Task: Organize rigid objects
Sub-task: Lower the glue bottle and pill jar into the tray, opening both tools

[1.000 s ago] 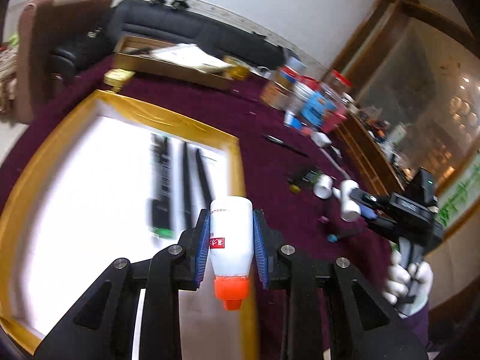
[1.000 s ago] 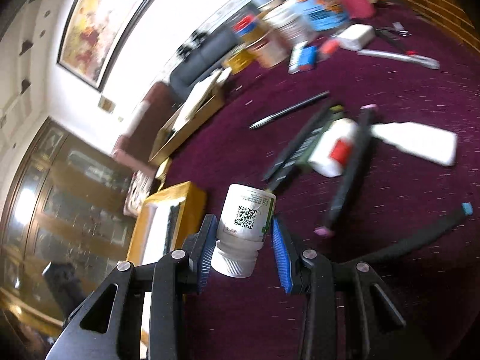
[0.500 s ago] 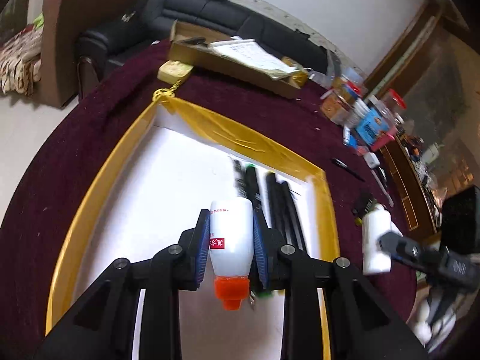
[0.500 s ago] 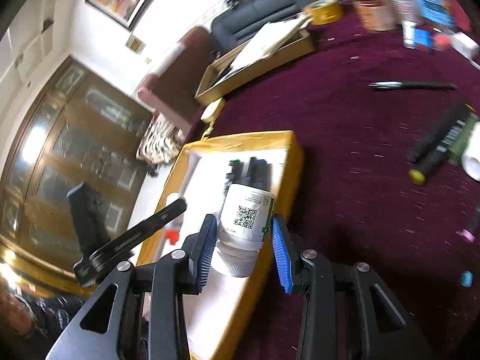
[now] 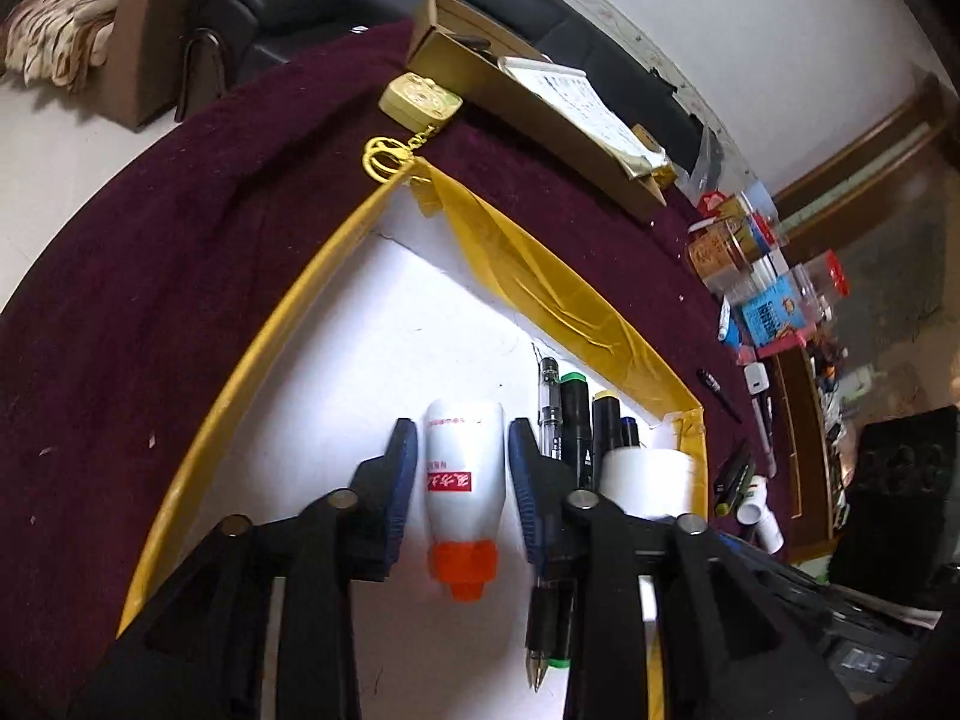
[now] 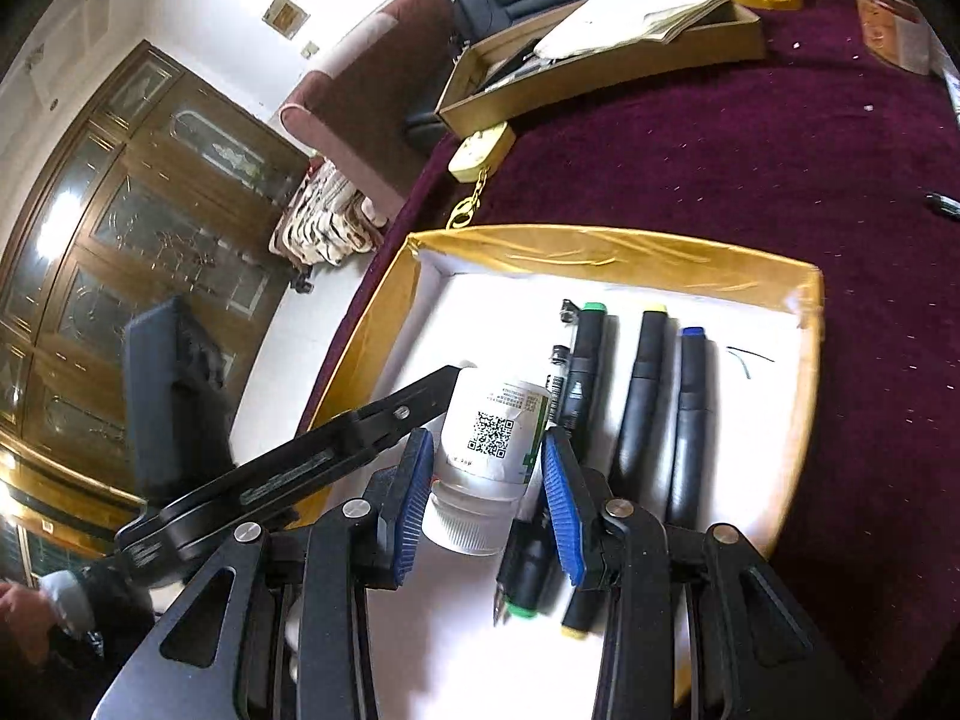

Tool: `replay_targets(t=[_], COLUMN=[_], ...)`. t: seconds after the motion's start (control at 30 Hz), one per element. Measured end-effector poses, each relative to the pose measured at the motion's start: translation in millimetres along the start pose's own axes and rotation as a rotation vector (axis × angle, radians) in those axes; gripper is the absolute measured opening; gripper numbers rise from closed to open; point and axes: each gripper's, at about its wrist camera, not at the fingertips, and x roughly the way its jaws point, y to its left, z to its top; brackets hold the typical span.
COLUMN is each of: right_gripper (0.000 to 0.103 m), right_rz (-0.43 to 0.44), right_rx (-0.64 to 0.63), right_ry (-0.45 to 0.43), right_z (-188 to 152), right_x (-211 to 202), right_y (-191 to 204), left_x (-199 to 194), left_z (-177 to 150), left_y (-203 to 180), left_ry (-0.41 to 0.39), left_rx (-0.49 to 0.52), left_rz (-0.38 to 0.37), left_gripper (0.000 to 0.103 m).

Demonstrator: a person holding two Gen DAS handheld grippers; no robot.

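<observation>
The glue bottle [image 5: 463, 483] lies inside the gold-rimmed tray [image 5: 252, 360], between the left claw [image 5: 462, 480]; its jaws have just been opening, pads clear. The right claw [image 6: 487, 483] pinches a white pill bottle [image 6: 489, 450] above the tray, left of the markers [image 6: 642, 396].

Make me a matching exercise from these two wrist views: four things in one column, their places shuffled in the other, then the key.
Things:
1. glue bottle
2. pill bottle
3. green-capped marker
4. yellow case

Places:
A. on the maroon cloth, outside the tray
B. gripped by the right gripper
C. lying flat in the tray among other markers
D. between the left gripper pads

Pairs: 1-D, 2-B, 3-C, 4-A.

Note: the left gripper's jaws have just been opening, with the glue bottle between them.
</observation>
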Motion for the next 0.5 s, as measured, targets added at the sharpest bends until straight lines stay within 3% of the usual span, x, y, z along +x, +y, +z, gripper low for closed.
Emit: replay_targets(t=[0.27, 0.5], right_gripper=[0.034, 0.034], right_rz=[-0.027, -0.01], right_rx=[-0.027, 0.016], right_ry=[0.036, 0.018], right_z=[5, 6], right_x=[19, 13], right_y=[6, -2], left_x=[-47, -78], left_z=[-15, -23], left_y=[1, 10], left_ry=[-0.089, -0.156], left_rx=[-0.035, -0.091], left_rz=[-0.088, -0.122], left_gripper=[0.06, 0.067])
